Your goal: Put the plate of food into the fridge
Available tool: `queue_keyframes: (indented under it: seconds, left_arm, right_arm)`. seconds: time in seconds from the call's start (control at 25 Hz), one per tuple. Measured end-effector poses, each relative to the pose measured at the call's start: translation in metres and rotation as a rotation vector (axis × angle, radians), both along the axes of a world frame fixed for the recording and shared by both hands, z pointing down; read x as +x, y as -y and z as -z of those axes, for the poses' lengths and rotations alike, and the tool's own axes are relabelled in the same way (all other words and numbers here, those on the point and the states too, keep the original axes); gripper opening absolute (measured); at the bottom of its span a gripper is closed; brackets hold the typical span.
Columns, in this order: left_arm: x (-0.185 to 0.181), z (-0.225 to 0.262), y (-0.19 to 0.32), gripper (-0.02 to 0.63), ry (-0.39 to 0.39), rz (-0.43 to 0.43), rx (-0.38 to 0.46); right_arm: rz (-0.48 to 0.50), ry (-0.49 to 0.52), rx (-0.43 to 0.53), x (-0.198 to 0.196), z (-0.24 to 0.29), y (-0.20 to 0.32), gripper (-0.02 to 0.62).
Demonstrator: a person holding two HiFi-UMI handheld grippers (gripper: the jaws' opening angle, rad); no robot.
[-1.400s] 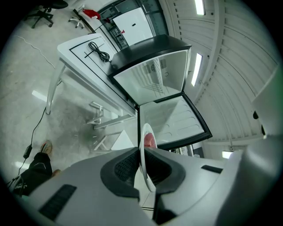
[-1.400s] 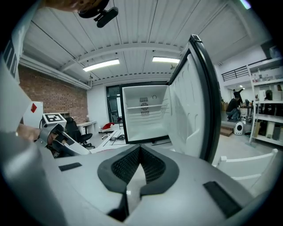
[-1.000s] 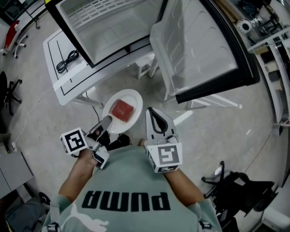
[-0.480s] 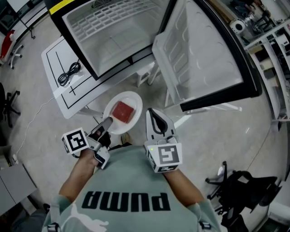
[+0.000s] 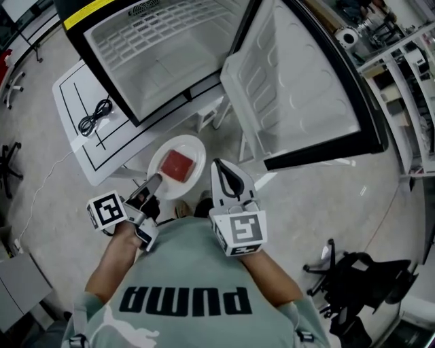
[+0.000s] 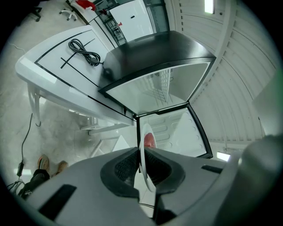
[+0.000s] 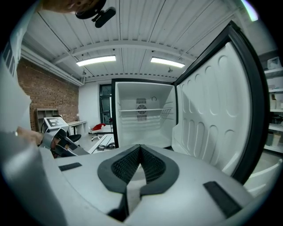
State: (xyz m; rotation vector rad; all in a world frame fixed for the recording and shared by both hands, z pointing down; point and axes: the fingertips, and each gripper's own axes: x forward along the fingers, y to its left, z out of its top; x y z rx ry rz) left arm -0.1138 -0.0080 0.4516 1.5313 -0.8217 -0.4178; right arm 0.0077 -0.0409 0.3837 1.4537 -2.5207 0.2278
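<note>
Plate (image 5: 196, 151), carrying a red block of food (image 5: 178, 166), hangs in the air just off the counter's (image 5: 71, 95) near edge. It is in front of the open fridge (image 5: 170, 47) and not yet inside. The left claw (image 5: 153, 182) is clamped on the plate's near rim. The right claw (image 5: 221, 168) has its pads together on nothing, beside the plate.

Over the last second we see the fridge cavity fill more of the head view, while plate and claws drift slightly left. We judge that the carry is closing on the opening, with only the insertion remaining. The door (image 5: 292, 81) stands wide.

Legible writing: "PUMA" on the shirt (image 5: 183, 299), seen inverted. A yellow strip (image 5: 92, 10) on the fridge top bears print too small to read.
</note>
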Motion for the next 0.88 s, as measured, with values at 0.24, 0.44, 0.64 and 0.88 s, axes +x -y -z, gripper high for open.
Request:
queue_keyframes:
  seconds: [0.24, 0.44, 0.64, 0.88]
  left_arm:
    - [0.006, 0.004, 0.017, 0.031, 0.003, 0.04, -0.001]
    - [0.008, 0.01, 0.029, 0.031, 0.018, 0.083, -0.019]
    - [0.013, 0.012, 0.037, 0.031, 0.027, 0.11, -0.02]
    - [0.023, 0.014, 0.046, 0.031, 0.039, 0.127, -0.021]
  right_arm:
    - [0.045, 0.008, -0.009, 0.002, -0.002, 0.023, 0.004]
    - [0.079, 0.027, -0.022, 0.006, 0.001, 0.041, 0.005]
    - [0.106, 0.039, -0.03, 0.01, -0.003, 0.051, 0.003]
    - [0.127, 0.052, -0.034, 0.018, -0.004, 0.063, 0.004]
